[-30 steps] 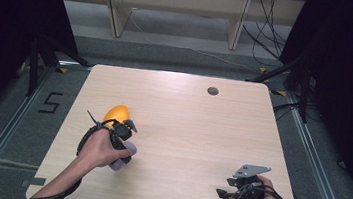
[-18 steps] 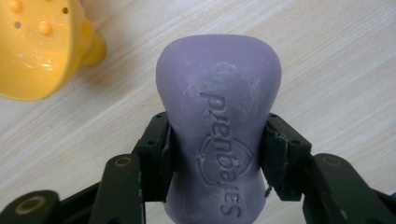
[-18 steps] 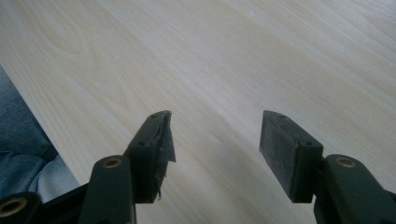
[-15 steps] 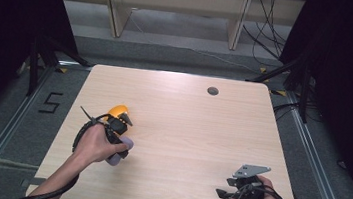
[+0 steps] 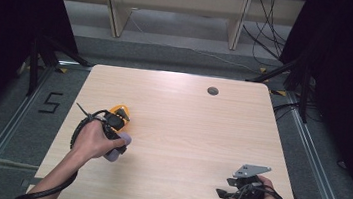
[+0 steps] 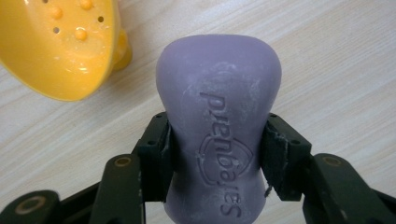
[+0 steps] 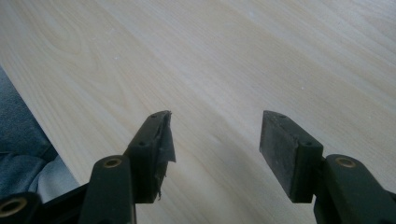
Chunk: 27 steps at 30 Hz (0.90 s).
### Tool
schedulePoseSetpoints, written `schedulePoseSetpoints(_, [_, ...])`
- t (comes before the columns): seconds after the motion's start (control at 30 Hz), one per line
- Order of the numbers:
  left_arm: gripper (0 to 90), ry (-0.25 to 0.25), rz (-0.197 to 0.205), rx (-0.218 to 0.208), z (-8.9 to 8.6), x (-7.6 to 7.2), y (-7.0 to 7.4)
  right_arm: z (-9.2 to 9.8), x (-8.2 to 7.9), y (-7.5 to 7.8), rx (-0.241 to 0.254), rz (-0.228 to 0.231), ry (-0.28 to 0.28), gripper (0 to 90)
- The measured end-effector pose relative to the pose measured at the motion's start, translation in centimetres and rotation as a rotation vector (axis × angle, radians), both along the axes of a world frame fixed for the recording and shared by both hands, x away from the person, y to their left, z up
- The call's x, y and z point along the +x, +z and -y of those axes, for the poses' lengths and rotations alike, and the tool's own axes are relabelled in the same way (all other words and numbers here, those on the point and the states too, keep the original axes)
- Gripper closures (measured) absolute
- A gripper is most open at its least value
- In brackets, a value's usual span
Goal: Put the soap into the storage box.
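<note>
Pale wood table [image 5: 181, 125], yellow soap dish [image 6: 56, 46], purple soap bar [image 6: 219, 135] pinched in the left gripper [image 6: 217, 149].
The empty dish sits at the left, just beyond and to the left of the bar, whose long axis runs along the jaws; the left hand is nearer. The right gripper [image 7: 215, 144], near right, stands spread and empty.

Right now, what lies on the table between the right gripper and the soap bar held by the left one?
Nothing: in the high view, bare table runs from the right gripper to the soap bar clamped in the left gripper.
</note>
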<state>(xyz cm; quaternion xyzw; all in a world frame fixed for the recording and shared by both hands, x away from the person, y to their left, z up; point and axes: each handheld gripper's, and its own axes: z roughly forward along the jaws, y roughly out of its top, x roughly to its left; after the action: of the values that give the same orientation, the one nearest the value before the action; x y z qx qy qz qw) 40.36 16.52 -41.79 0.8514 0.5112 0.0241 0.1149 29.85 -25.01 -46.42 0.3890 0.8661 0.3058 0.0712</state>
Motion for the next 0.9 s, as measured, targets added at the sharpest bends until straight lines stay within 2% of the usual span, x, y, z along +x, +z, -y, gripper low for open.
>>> schedulePoseSetpoints(0.1, [48.9,0.003,-0.006,0.004,-0.1,0.1,0.0,0.0,0.1,-0.1,-0.005,0.012,0.010,43.8])
schedulePoseSetpoints(0.13, [49.0,0.008,-0.005,0.001,-0.2,0.1,0.0,0.0,0.0,0.0,0.001,-0.001,0.000,43.7])
schedulePoseSetpoints(0.17, [49.0,-0.012,-0.005,-0.005,-0.3,0.3,0.0,-0.1,-0.1,-0.1,0.020,0.002,-0.012,43.7])
schedulePoseSetpoints(0.2, [48.9,-0.028,0.009,0.007,-0.5,0.4,0.0,-0.1,-0.1,-0.2,0.013,0.010,-0.010,43.8])
schedulePoseSetpoints(0.23, [48.9,-0.029,-0.013,-0.017,-0.5,0.5,0.0,-0.1,-0.1,0.0,0.011,-0.007,-0.010,43.7])
schedulePoseSetpoints(0.3, [49.0,-0.041,-0.011,-0.010,-0.6,0.6,0.1,0.0,0.1,-0.1,-0.003,0.008,0.006,43.7])
schedulePoseSetpoints(0.33, [48.9,-0.034,0.012,0.002,-0.7,0.6,0.1,0.0,0.1,-0.1,-0.003,0.009,0.006,43.7])
schedulePoseSetpoints(0.37, [49.0,-0.026,-0.010,-0.018,-0.6,0.7,0.2,-0.1,0.0,-0.2,0.011,0.020,-0.001,43.7])
schedulePoseSetpoints(0.4, [49.0,0.027,0.001,-0.001,-0.5,0.5,0.4,0.0,0.1,-0.2,0.006,0.021,0.001,43.7])
schedulePoseSetpoints(0.47, [49.0,0.031,-0.002,0.002,-0.5,0.6,0.5,0.0,0.1,-0.2,0.005,0.020,0.004,43.7])
schedulePoseSetpoints(0.53, [49.0,0.030,-0.003,0.001,-0.5,0.7,0.6,-0.1,-0.1,-0.1,0.017,-0.001,-0.013,43.7])
schedulePoseSetpoints(0.6, [49.0,0.039,0.012,-0.004,-0.5,0.7,0.6,-0.2,-0.1,-0.1,0.020,-0.007,-0.019,43.7])
schedulePoseSetpoints(0.63, [49.0,0.044,0.009,-0.004,-0.6,0.8,0.7,0.0,0.1,-0.2,0.008,0.021,0.002,43.7])
schedulePoseSetpoints(0.77, [49.0,0.052,0.011,-0.004,-0.6,0.9,0.9,0.0,0.0,-0.1,0.014,0.007,-0.005,43.7])
schedulePoseSetpoints(0.8, [49.0,0.053,0.018,-0.005,-0.7,0.9,0.9,0.0,0.1,-0.2,0.007,0.021,0.002,43.7])
schedulePoseSetpoints(0.83, [49.0,0.056,0.004,-0.004,-0.7,1.0,1.0,0.0,0.1,-0.2,0.008,0.020,0.001,43.7])
schedulePoseSetpoints(0.87, [49.0,0.061,0.006,-0.006,-0.7,1.1,1.1,0.0,0.1,-0.2,0.008,0.021,0.002,43.7])
schedulePoseSetpoints(0.9, [49.0,0.046,0.018,-0.003,-0.8,1.1,1.0,0.0,0.1,-0.2,0.008,0.021,0.002,43.7])
